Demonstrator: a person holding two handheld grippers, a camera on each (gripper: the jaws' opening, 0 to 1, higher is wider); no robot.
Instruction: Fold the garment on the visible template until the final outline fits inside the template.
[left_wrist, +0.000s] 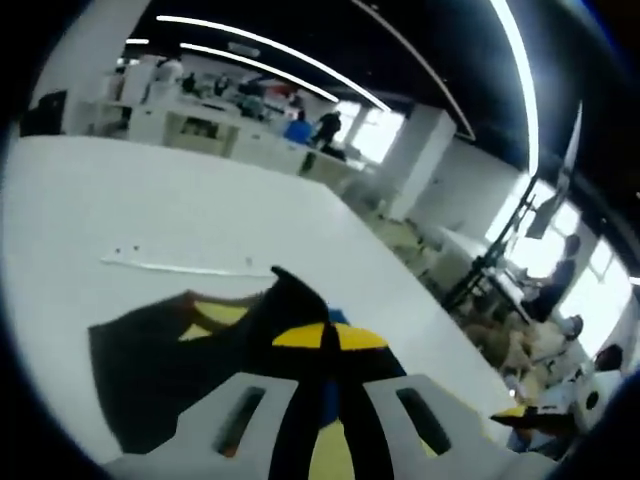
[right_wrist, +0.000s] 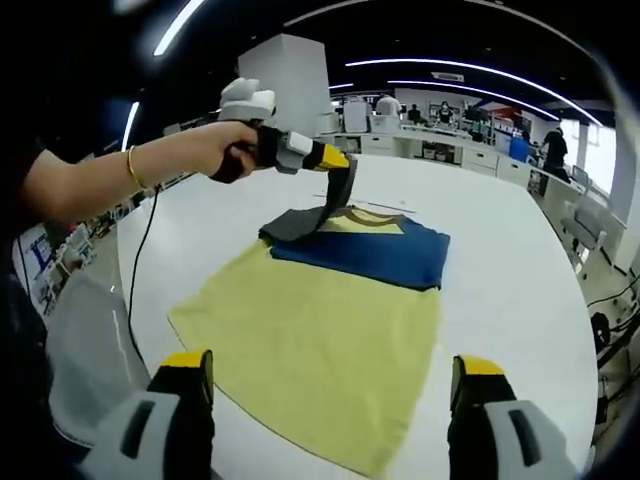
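In the right gripper view, reading from the left of the frame: one hand at upper left carries the left gripper, whose jaws are clamped on a dark flap of the one garment, lifting that flap above the table. The garment, dark blue with a yellow panel, lies at frame centre on the far part of one yellow template, which spreads toward the lower centre. The template's near edge sits inside the table edge; bare white table lies open to the right and beyond the garment. The right gripper stands at the bottom of the frame, jaws wide apart and holding nothing, above the template's near edge. In the left gripper view, the left gripper at bottom centre is closed on dark cloth of the garment; open table extends beyond to the upper left.
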